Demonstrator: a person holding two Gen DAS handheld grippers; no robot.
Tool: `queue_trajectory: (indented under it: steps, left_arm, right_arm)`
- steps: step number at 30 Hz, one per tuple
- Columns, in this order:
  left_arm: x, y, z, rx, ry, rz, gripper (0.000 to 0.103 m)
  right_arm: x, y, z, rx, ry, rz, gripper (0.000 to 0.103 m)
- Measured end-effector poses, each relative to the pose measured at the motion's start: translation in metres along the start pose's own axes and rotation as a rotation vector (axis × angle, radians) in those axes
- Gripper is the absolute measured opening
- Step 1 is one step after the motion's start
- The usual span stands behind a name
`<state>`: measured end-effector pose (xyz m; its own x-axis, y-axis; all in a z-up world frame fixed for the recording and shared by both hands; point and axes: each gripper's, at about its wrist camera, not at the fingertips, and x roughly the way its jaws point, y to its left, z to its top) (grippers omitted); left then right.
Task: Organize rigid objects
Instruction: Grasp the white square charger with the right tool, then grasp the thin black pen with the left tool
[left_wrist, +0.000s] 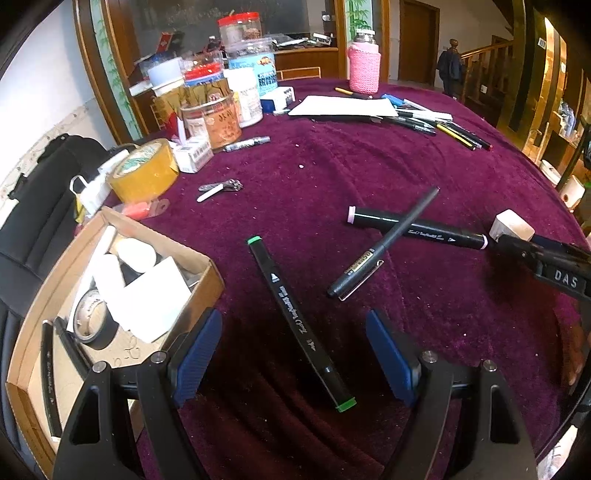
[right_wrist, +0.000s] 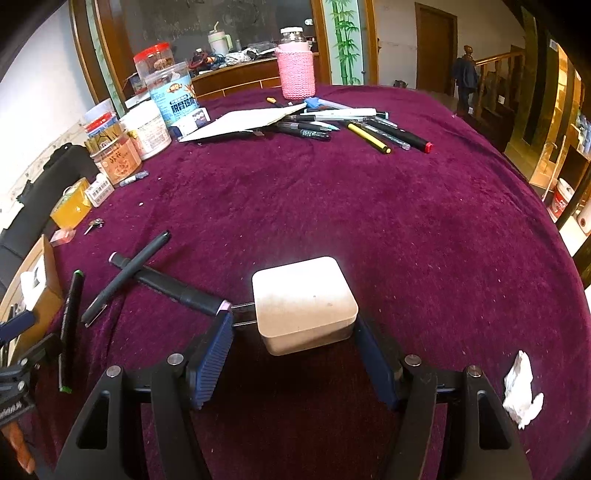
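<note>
While most clutter is lying loose, the bench under its purple cloth is looking only partly sorted.

- Cardboard box, near left edge: already holding a tape roll, white pieces and at least 1 marker along its wall. Judging this the collection point.
- White charger block, prongs pointing left: sitting between the fingers of the right gripper. Right pad is touching it; left pad is standing apart, so jaws are apart, not yet clamping.
- Left gripper: hanging wide apart and empty, straddling the green-capped marker on the cloth.
- Pink-capped marker and slim black pen are lying crossed between the 2 grippers.
- Far pen pile: untouched.

Judgement: early-to-middle; 3 pens plus the charger are waiting nearby.
</note>
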<state>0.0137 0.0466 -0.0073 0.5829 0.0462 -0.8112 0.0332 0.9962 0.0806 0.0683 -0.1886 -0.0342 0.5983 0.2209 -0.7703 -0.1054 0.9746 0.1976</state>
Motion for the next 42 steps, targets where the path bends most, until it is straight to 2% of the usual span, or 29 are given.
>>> queue_trajectory:
  steps: [3, 10, 15, 18, 22, 24, 26, 28, 36, 42]
  left_arm:
    - [0.002, -0.004, 0.006, 0.009, 0.002, -0.026, 0.078]
    - [0.023, -0.038, 0.028, 0.118, 0.028, -0.066, 0.070]
    - [0.038, -0.054, 0.034, 0.147, 0.047, -0.068, 0.065]
    - [0.044, -0.056, 0.036, 0.139, 0.066, -0.081, 0.055]
    - [0.047, -0.056, 0.034, 0.136, 0.078, -0.079, 0.037]
    - [0.046, -0.055, 0.034, 0.134, 0.076, -0.082, 0.032]
    - [0.044, -0.057, 0.033, 0.139, 0.075, -0.098, 0.022]
    - [0.041, -0.061, 0.031, 0.154, 0.070, -0.097, 0.018]
    - [0.028, -0.065, 0.020, 0.157, 0.081, -0.138, 0.015]
    - [0.008, -0.066, -0.010, 0.171, 0.135, -0.191, 0.015]
  right_arm:
    - [-0.005, 0.000, -0.004, 0.003, -0.003, 0.010, 0.071]
    - [-0.016, 0.004, -0.010, -0.003, -0.024, 0.039, 0.071]
    - [-0.023, 0.007, -0.012, -0.019, -0.034, 0.036, 0.071]
    - [-0.025, 0.009, -0.013, -0.026, -0.036, 0.030, 0.071]
    - [-0.025, 0.010, -0.015, -0.029, -0.035, 0.030, 0.071]
    - [-0.025, 0.011, -0.016, -0.031, -0.034, 0.030, 0.071]
    - [-0.026, 0.012, -0.019, -0.034, -0.034, 0.032, 0.071]
    - [-0.026, 0.012, -0.021, -0.034, -0.031, 0.035, 0.071]
    - [-0.027, 0.012, -0.035, -0.038, -0.014, 0.039, 0.071]
    - [-0.033, 0.013, -0.056, -0.047, 0.015, 0.064, 0.071]
